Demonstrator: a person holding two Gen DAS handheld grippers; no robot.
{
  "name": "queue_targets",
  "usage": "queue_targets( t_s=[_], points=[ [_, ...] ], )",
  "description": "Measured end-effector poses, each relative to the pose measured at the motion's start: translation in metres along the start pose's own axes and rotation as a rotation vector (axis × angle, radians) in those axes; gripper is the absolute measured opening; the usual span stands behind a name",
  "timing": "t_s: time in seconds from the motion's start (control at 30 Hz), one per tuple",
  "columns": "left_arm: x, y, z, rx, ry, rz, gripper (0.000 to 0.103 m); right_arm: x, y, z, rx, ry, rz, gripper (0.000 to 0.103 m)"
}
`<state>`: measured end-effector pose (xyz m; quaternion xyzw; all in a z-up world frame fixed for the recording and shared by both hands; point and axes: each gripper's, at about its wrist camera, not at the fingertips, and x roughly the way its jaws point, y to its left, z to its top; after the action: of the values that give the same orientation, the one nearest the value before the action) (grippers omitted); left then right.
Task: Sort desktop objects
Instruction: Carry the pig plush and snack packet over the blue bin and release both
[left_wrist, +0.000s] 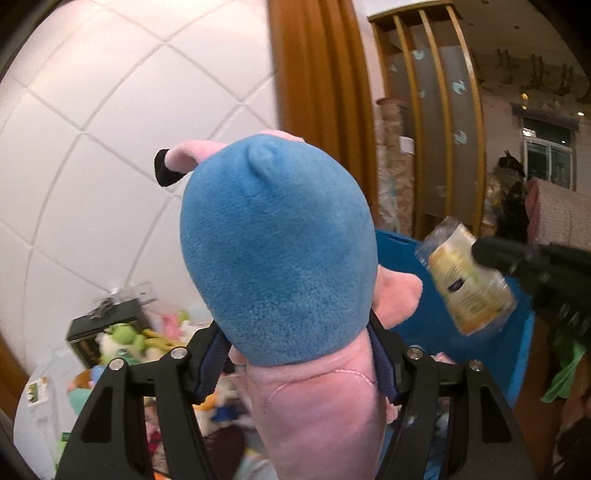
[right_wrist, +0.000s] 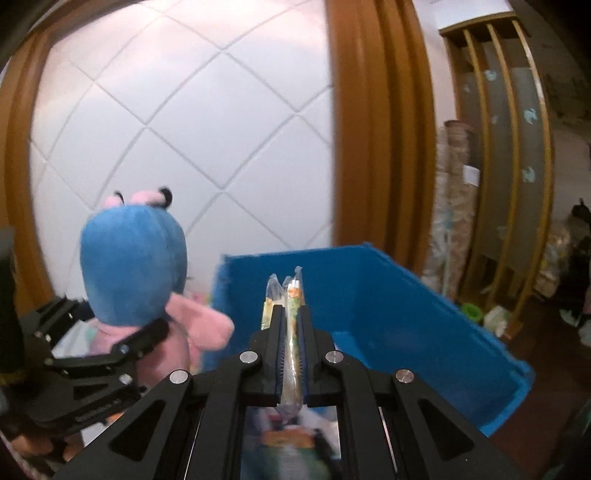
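The plush toy (left_wrist: 280, 258), blue-headed and pink-bodied, is held in the air to the left of the blue bin (right_wrist: 406, 306), the left gripper (left_wrist: 299, 354) clamped on its pink body. Directly over the bin's open top, the right gripper (right_wrist: 291, 325) has its jaws pressed narrow on a clear snack packet (right_wrist: 293, 295), held edge-on.

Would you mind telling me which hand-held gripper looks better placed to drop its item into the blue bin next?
Right: its packet is already over the blue bin, while the left's plush toy sits beside it.
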<state>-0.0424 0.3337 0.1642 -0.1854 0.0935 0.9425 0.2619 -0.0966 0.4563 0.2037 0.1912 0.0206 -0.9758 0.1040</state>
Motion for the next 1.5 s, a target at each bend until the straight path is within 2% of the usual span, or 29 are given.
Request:
queue_targets(
  t_s=[0.1,0.2,0.33,0.4,0.53,0.63,0.73,0.87,1.03,1.1,1.13,1.17,1.2,1.23,1.27,1.33,1.4,1.5],
  points=[
    [0.025,-0.038,0.009,0.02,0.089,-0.048,0.066,0.011,-0.034,-0.008,-0.002,0.039,-0.015,0.006],
    [0.046,-0.069,0.007,0.079,0.184,-0.052,0.066,0.026,-0.067,-0.021,0.004,0.094,-0.011,0.006],
    [0.068,-0.09,-0.002,0.107,0.306,-0.084,0.066,0.047,-0.1,-0.042,0.003,0.165,0.0,0.006],
    [0.074,-0.1,-0.012,0.121,0.348,-0.071,0.066,0.056,-0.108,-0.053,0.008,0.194,0.015,0.006],
    [0.072,-0.109,-0.014,0.141,0.361,-0.025,0.066,0.067,-0.118,-0.071,0.023,0.229,0.036,0.006],
    [0.067,-0.118,-0.017,0.15,0.389,-0.022,0.066,0.07,-0.122,-0.08,0.02,0.252,0.039,0.006],
    [0.067,-0.121,-0.022,0.182,0.392,0.009,0.071,0.07,-0.121,-0.086,0.001,0.264,0.022,0.006],
    [0.063,-0.121,-0.025,0.182,0.381,0.007,0.079,0.071,-0.123,-0.09,-0.007,0.27,0.007,0.007],
    [0.062,-0.121,-0.027,0.18,0.379,0.006,0.079,0.072,-0.128,-0.093,-0.009,0.275,-0.011,0.009],
    [0.061,-0.119,-0.028,0.175,0.376,0.005,0.079,0.071,-0.131,-0.094,-0.003,0.275,-0.014,0.016],
    [0.06,-0.119,-0.028,0.171,0.375,0.005,0.079,0.07,-0.132,-0.094,-0.001,0.275,-0.019,0.028],
    [0.059,-0.118,-0.029,0.168,0.373,0.003,0.079,0.069,-0.132,-0.095,0.0,0.275,-0.023,0.046],
    [0.059,-0.117,-0.029,0.164,0.371,0.001,0.079,0.068,-0.133,-0.095,0.002,0.272,-0.024,0.058],
    [0.058,-0.117,-0.029,0.161,0.369,0.0,0.079,0.068,-0.134,-0.094,0.004,0.271,-0.025,0.076],
    [0.057,-0.116,-0.029,0.159,0.366,0.001,0.079,0.067,-0.134,-0.093,0.001,0.267,-0.026,0.084],
    [0.056,-0.113,-0.03,0.152,0.361,0.004,0.079,0.064,-0.133,-0.092,-0.005,0.258,-0.031,0.089],
    [0.054,-0.11,-0.031,0.141,0.356,0.004,0.079,0.062,-0.131,-0.09,-0.003,0.252,-0.029,0.101],
    [0.05,-0.104,-0.03,0.116,0.341,0.006,0.079,0.056,-0.127,-0.087,-0.008,0.239,-0.027,0.103]
  ],
)
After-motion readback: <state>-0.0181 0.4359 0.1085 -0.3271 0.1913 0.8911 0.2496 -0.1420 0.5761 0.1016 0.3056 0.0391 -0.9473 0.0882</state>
